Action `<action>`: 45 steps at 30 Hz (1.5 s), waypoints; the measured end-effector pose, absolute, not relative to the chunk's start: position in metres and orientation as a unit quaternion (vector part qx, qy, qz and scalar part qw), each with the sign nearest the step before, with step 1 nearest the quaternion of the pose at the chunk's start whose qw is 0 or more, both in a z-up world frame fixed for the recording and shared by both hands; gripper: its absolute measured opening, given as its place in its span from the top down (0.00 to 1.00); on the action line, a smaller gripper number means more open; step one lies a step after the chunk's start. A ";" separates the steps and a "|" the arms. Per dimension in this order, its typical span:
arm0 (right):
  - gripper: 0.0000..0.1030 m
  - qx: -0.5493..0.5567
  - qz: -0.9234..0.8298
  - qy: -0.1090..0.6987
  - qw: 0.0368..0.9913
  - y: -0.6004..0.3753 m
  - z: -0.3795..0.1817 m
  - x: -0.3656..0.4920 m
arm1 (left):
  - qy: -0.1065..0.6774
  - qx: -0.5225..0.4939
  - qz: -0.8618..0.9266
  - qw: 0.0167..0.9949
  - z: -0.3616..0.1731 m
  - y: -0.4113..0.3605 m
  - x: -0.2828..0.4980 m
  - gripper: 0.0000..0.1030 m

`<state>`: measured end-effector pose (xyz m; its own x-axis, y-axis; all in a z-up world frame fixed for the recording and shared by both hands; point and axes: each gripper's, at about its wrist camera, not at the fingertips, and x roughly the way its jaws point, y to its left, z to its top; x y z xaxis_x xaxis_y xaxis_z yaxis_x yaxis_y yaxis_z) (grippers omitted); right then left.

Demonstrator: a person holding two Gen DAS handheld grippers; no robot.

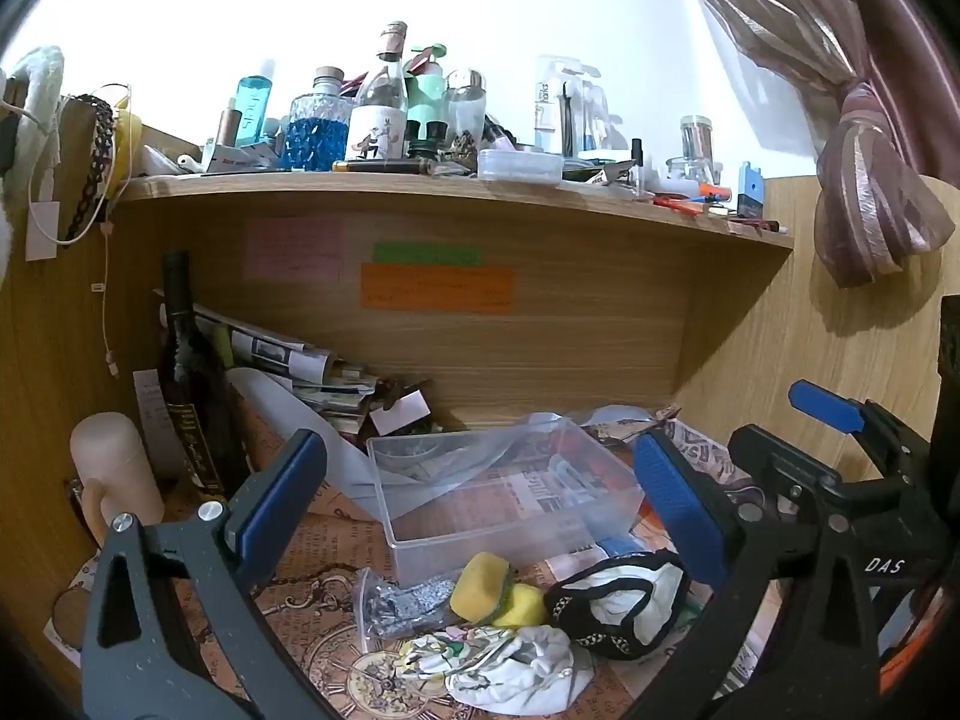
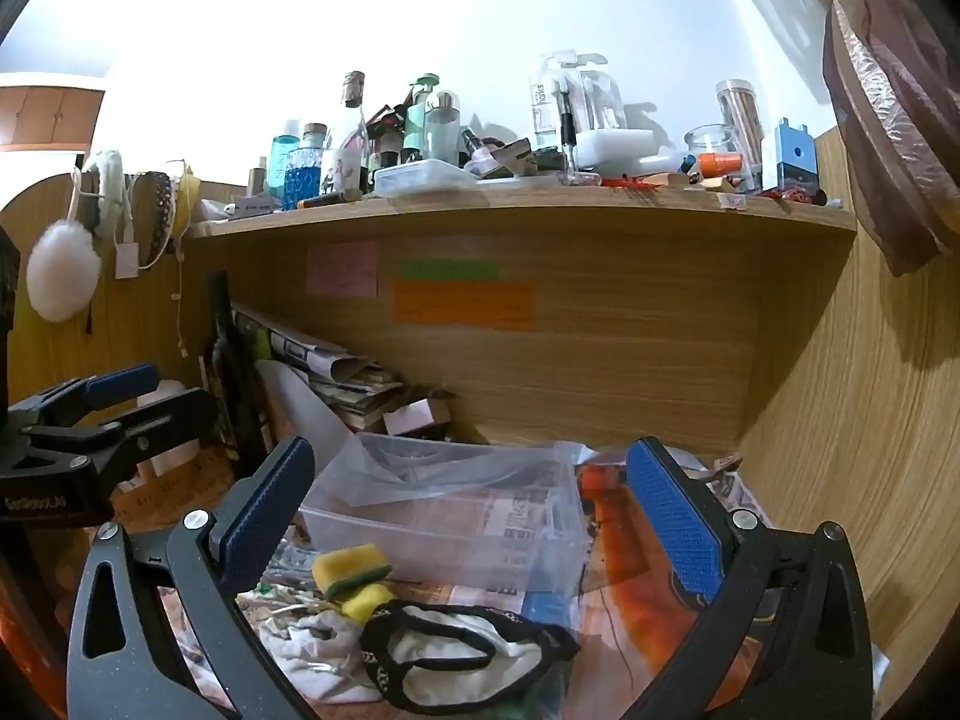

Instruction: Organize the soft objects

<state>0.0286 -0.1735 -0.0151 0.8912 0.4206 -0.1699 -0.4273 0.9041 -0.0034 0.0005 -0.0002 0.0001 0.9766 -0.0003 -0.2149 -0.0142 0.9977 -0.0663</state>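
Note:
A clear plastic box (image 1: 420,531) stands open on the paper-covered desk, also in the right wrist view (image 2: 420,534). In front of it lie two yellow sponges (image 1: 480,588) (image 2: 351,567), a white cloth with black trim (image 1: 636,606) (image 2: 462,660) and a white floral pouch (image 1: 510,666) (image 2: 312,642). My left gripper (image 1: 480,492) is open and empty above them. My right gripper (image 2: 468,504) is open and empty, just behind the black-trimmed cloth. Each gripper shows at the edge of the other's view.
A small clear bag of grey bits (image 1: 402,606) lies left of the sponges. A dark bottle (image 1: 186,384), a cream cylinder (image 1: 114,468) and stacked papers (image 1: 300,372) crowd the back left. A cluttered shelf (image 1: 456,192) hangs overhead. Wooden walls close both sides.

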 end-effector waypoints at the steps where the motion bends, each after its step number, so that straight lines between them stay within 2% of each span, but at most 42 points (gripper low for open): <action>1: 0.00 -0.020 0.218 0.082 0.972 -0.174 -0.015 0.029 | 0.108 -0.034 0.002 0.994 0.000 0.000 0.001 0.00; 45: 0.00 -0.016 0.223 0.082 0.971 -0.174 -0.013 0.026 | 0.105 -0.035 0.001 0.994 -0.001 0.000 0.002 0.00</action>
<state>0.0264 -0.1738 -0.0130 0.8869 0.4310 -0.1661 -0.4362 0.8999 0.0059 0.0017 0.0005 -0.0008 0.9778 -0.0047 -0.2093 -0.0102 0.9975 -0.0702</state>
